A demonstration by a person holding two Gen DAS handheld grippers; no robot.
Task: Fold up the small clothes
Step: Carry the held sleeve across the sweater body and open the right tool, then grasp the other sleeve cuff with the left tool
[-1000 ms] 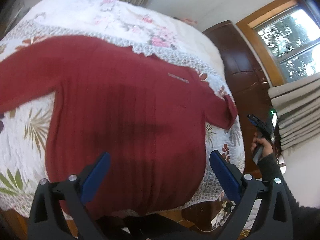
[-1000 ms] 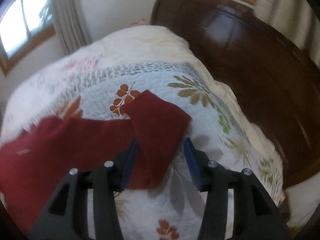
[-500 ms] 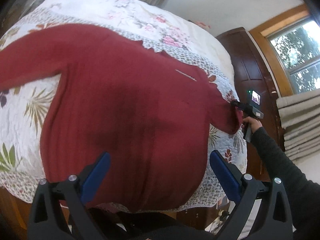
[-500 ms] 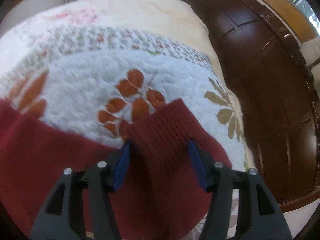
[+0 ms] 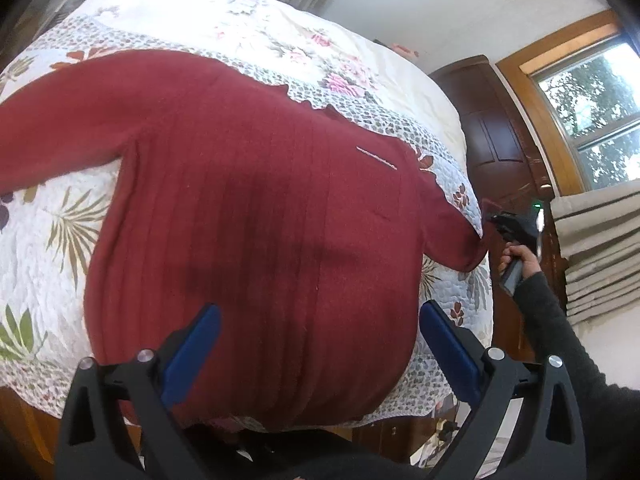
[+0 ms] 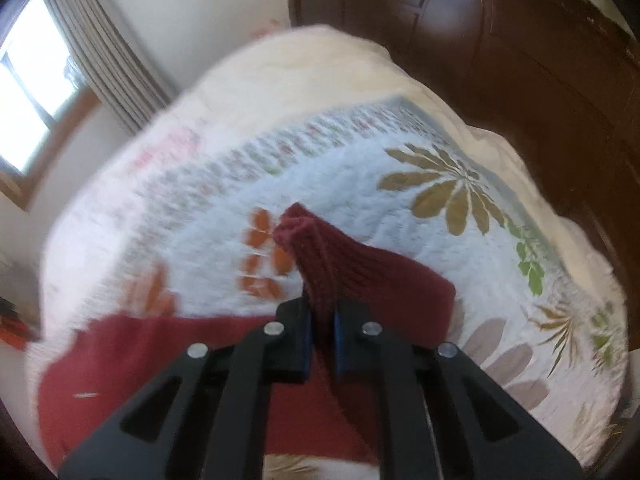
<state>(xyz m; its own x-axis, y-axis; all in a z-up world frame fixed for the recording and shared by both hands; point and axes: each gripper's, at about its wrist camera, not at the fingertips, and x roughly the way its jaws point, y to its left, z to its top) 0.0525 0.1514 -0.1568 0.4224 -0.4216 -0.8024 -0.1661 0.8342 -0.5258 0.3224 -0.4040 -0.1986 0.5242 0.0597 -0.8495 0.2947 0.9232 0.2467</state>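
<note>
Half a second earlier the right gripper (image 6: pixel 320 330) was spread around the sleeve cuff (image 6: pixel 316 248); now its blue pads are closed on the ribbed knit, which is pinched into an upright ridge between them and lifted slightly off the quilt (image 6: pixel 360 184). From the left wrist view, that gripper is seen at the bed's right edge, held in a hand (image 5: pixel 520 256) with a dark sleeve, the cuff drawn taut toward it. The left gripper (image 5: pixel 320 340) is held wide and empty above the lower body of the red sweater (image 5: pixel 248 220), touching nothing. The sweater is laid flat across the floral quilt, its other sleeve (image 5: pixel 60 120) stretched out to the left. Beyond the bed, a dark wooden headboard (image 6: pixel 500 40) and a curtained window (image 5: pixel 592 112) are seen. As to progress, the folding is judged to be at its very start: one sleeve is gripped, no fold is made, and both sleeves and the body remain to be folded. A thin pale mark (image 5: pixel 376 158) is stitched on the chest, possibly lettering, but nothing can be read.
</note>
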